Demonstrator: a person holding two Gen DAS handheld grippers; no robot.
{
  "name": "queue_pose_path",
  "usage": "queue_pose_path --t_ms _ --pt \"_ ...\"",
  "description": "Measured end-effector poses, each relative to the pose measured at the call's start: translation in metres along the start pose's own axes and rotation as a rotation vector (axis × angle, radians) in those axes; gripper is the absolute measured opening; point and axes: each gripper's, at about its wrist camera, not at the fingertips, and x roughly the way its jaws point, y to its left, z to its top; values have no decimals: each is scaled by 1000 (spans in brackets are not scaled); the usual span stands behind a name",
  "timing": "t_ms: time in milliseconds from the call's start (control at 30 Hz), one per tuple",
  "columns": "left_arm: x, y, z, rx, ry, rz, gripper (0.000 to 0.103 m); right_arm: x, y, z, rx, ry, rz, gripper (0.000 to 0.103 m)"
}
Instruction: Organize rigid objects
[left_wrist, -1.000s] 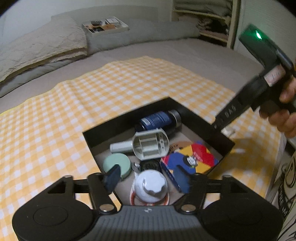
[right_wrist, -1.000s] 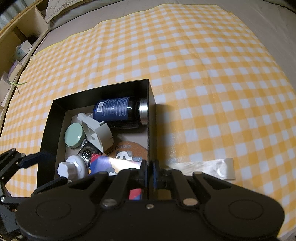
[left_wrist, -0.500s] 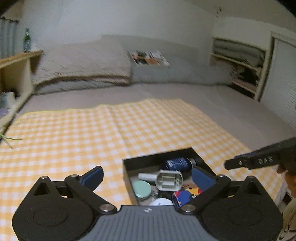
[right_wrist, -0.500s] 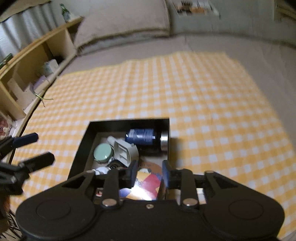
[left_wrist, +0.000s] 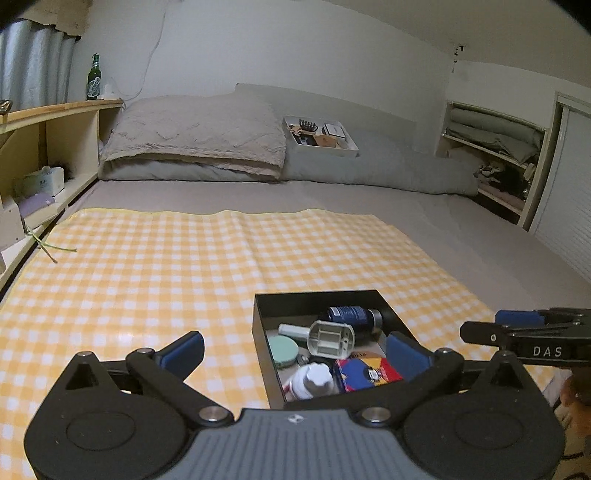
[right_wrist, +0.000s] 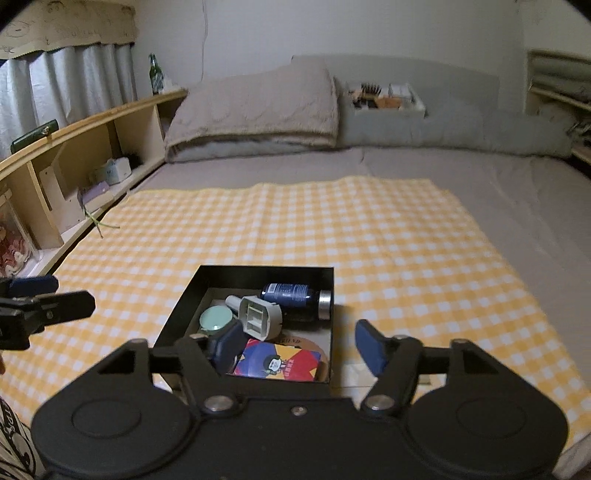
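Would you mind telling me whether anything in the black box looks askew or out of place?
Yes: inside the black box the items are jumbled. The dark blue bottle lies on its side, and the grey-white plastic holder leans tilted across other items instead of sitting flat.

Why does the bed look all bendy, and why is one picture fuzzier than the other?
Both wrist views use fisheye lenses, so the checkered cloth bows and the corners go black. The right wrist view is softer, smearing the hairbrush tray and the cloth's right edge; the left wrist view is sharper, so the black box looks crisp. The room light is dim and warm in both.
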Motion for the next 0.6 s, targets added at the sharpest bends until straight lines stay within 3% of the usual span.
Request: queue_pose_path --t_ms 67,167,233,367,600 --pt "-4 -3 -6 8 -4 8 103 -8 1 -7 -8 -23 -17 81" --pt "-10 -7 -14 32 -20 36 103 -15 3 -15 -17 -53 -36 82" --pt "-11 -7 -17 33 -23 47 103 -20 4 -20 -32 -76 -55 93" --pt "-12 -8 -25 35 -20 65 103 -27 5 -28 -34 -117 -58 101" --pt "-17 -11 -33 79 -54 102 103 -33 7 -34 -43 -155 -94 102"
